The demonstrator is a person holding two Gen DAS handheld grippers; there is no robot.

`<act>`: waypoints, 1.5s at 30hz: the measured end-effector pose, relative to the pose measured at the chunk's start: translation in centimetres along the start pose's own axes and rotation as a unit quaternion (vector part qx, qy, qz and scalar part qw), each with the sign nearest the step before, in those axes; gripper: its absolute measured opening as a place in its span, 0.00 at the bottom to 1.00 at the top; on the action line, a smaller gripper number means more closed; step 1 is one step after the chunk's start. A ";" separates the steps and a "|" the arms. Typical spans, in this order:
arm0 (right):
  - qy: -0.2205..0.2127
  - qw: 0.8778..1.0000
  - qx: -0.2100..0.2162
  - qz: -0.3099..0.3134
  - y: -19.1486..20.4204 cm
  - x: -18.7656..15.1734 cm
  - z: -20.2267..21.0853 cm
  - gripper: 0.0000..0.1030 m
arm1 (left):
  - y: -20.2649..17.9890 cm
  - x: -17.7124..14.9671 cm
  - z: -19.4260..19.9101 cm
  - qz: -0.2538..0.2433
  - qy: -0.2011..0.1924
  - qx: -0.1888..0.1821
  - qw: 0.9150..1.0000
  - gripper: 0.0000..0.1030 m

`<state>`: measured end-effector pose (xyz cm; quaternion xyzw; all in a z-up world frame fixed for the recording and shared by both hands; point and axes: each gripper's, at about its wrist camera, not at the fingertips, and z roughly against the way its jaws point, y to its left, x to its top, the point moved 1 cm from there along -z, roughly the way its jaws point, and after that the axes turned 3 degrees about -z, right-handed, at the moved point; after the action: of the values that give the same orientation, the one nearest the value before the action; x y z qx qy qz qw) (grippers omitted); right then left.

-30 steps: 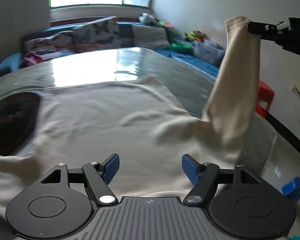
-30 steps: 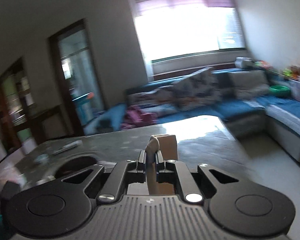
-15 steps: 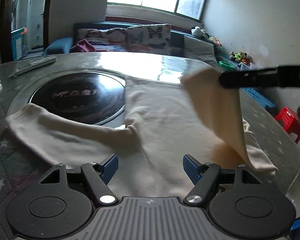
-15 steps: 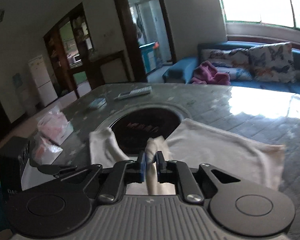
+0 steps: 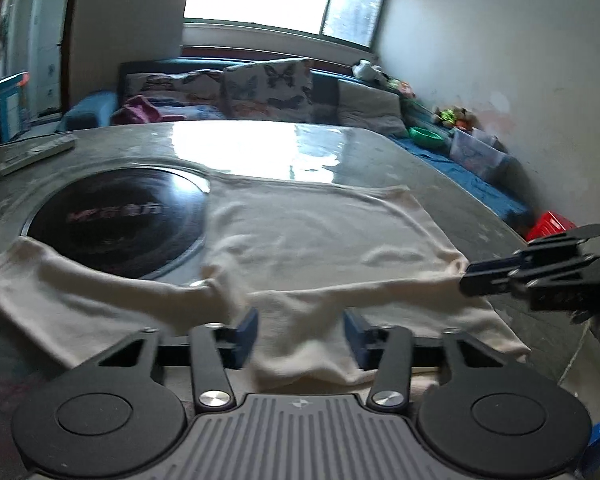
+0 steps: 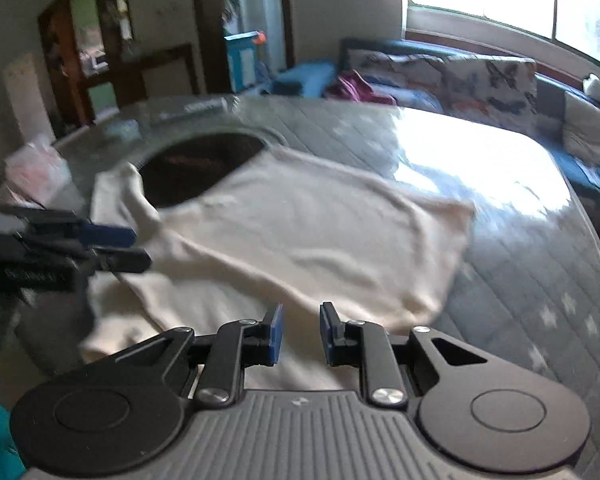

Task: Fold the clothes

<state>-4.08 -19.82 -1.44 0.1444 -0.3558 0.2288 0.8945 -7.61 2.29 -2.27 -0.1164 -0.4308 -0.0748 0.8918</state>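
A cream long-sleeved top [image 5: 324, 236] lies flat on the grey quilted table [image 5: 440, 176], one sleeve [image 5: 80, 284] stretched out left over the black round hob. The other sleeve [image 5: 360, 288] lies folded across the body near the front edge. My left gripper [image 5: 300, 330] is open and empty just above the top's near edge. My right gripper [image 6: 299, 332] is open and empty over the top [image 6: 300, 224]; it also shows at the right of the left wrist view [image 5: 466, 280]. The left gripper appears at the left of the right wrist view [image 6: 138, 246].
A black round induction hob [image 5: 116, 224] is set into the table under the left sleeve. A remote control [image 5: 32, 156] lies at the far left. A sofa [image 5: 260, 92] with cushions stands behind the table. A red stool [image 5: 550, 224] stands on the right.
My right gripper carried the right sleeve down across the top's body, then opened and let it go. The sleeve now lies on the top. My left gripper stayed open.
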 end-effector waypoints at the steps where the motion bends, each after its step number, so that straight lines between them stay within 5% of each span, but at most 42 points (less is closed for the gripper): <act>1: 0.003 1.000 -0.006 -0.003 -0.3 -0.4 -0.2 0.19 | -0.2 0.0 -0.4 -0.003 0.001 -0.004 1.000 0.31; 7: 0.002 1.000 -0.021 -0.009 -1.0 -0.8 -1.2 0.19 | 0.0 -0.2 -3.1 -0.002 0.025 -0.002 1.000 0.24; 13: -0.010 1.000 -0.012 -0.007 -0.7 -0.7 -1.1 0.22 | 1.0 0.0 -1.8 0.017 0.010 -0.002 1.000 0.25; 18: 0.002 1.000 -0.004 0.001 -0.3 -0.8 -2.3 0.27 | 4.4 0.6 0.0 0.058 -0.012 0.066 0.996 0.30; 22: -0.002 1.000 -0.003 -0.001 -0.1 -0.7 -2.5 0.31 | 9.0 0.8 1.3 0.106 -0.023 0.166 0.980 0.39; 27: -0.011 1.000 0.006 0.006 0.7 -0.2 -2.1 0.31 | 15.1 0.7 1.9 0.157 -0.027 0.281 0.946 0.44; 30: -0.011 1.000 0.011 0.007 1.0 -0.1 -2.0 0.32 | 17.7 0.4 1.8 0.176 -0.022 0.316 0.932 0.48; 34: -0.011 1.000 0.016 0.010 1.5 -0.1 -2.0 0.32 | 19.6 0.4 1.0 0.187 -0.017 0.330 0.925 0.48; 40: -0.014 1.000 0.015 0.007 1.6 -0.1 -1.7 0.33 | 20.3 0.4 0.2 0.181 -0.015 0.326 0.928 0.44; 45: -0.017 1.000 0.011 0.001 1.4 -0.3 -1.3 0.33 | 20.0 0.4 0.0 0.169 -0.024 0.318 0.933 0.08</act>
<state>-4.26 -18.15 -2.49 0.1584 -0.3687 0.2308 0.8864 -2.62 21.54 -4.82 0.1000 -0.4274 0.2206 0.8710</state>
